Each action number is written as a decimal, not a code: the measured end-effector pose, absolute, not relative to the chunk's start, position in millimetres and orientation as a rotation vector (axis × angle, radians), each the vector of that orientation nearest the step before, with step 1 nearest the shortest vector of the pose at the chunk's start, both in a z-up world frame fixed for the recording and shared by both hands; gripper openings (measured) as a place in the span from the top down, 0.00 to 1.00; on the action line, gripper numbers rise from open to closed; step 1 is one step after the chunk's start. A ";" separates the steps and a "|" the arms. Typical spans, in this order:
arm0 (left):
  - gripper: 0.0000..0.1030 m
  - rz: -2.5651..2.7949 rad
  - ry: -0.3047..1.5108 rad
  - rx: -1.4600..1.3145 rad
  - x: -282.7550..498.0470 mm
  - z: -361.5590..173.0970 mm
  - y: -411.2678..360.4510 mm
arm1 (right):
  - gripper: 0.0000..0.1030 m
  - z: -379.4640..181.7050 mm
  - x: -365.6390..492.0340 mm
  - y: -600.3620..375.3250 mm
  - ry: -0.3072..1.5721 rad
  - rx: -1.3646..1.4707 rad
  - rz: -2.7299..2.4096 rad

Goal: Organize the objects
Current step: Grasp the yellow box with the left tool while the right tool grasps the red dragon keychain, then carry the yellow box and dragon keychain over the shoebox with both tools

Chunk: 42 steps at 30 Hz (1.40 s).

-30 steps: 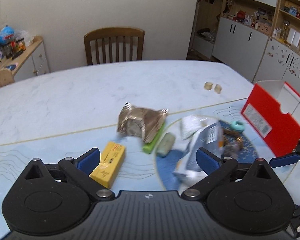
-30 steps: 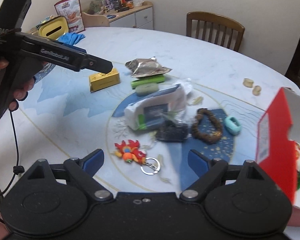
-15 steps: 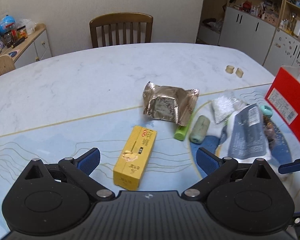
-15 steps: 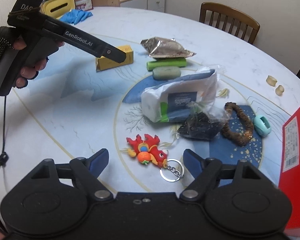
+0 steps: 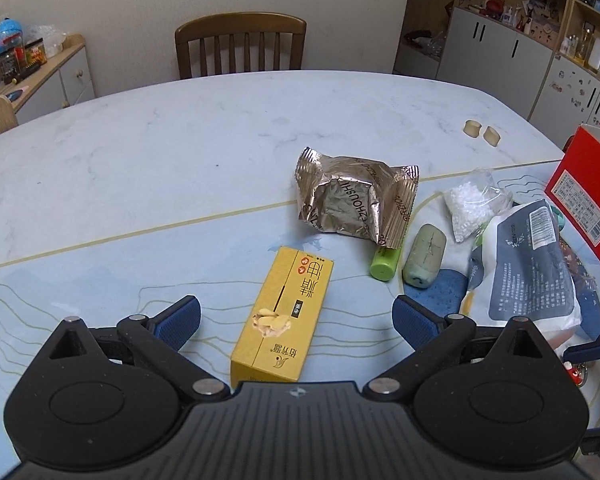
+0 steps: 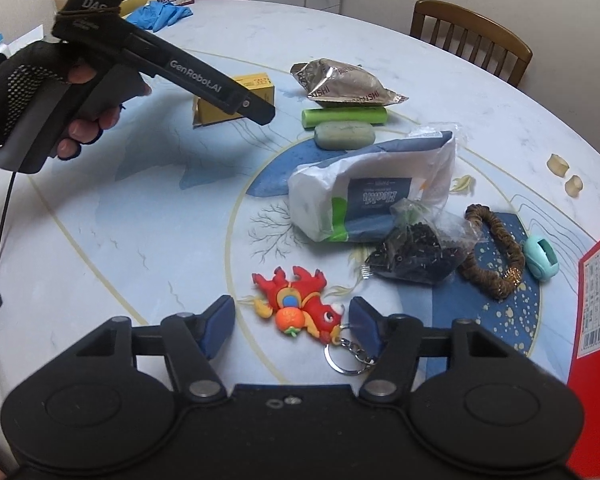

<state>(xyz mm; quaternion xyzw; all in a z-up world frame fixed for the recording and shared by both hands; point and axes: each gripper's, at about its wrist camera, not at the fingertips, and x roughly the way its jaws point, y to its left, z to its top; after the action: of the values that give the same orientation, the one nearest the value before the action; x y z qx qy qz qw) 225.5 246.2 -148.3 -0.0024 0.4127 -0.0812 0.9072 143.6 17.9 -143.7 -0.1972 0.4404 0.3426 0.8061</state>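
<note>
Both grippers are coming down closer to the table than a second ago, and each is now settling over its own target. In the left wrist view the yellow box (image 5: 286, 312), a second ago off toward the left finger, is now lying between the fingers at lower centre. In the right wrist view the red toy keychain (image 6: 300, 308), earlier well ahead of the fingers, is now sitting between them at lower centre. That suggests two pickups are starting, probably bound for the red carton (image 6: 598, 316) at the right edge.

The left gripper (image 5: 296, 318) is standing wide open, its blue pads well clear of the box on either side and holding nothing. The right gripper (image 6: 290, 322) is closing around the toy; its pads are just beside it, not yet pressing.
</note>
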 end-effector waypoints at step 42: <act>0.71 -0.176 0.908 0.017 172.0 -113.7 202.4 | 0.62 -102.0 122.2 -40.0 0.896 -0.310 0.696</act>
<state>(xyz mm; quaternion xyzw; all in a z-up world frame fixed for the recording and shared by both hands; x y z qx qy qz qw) 172.0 202.4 -113.7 0.0081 0.4381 -0.0849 0.8949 122.2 -40.0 -102.0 -0.1460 0.4225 0.3283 0.8321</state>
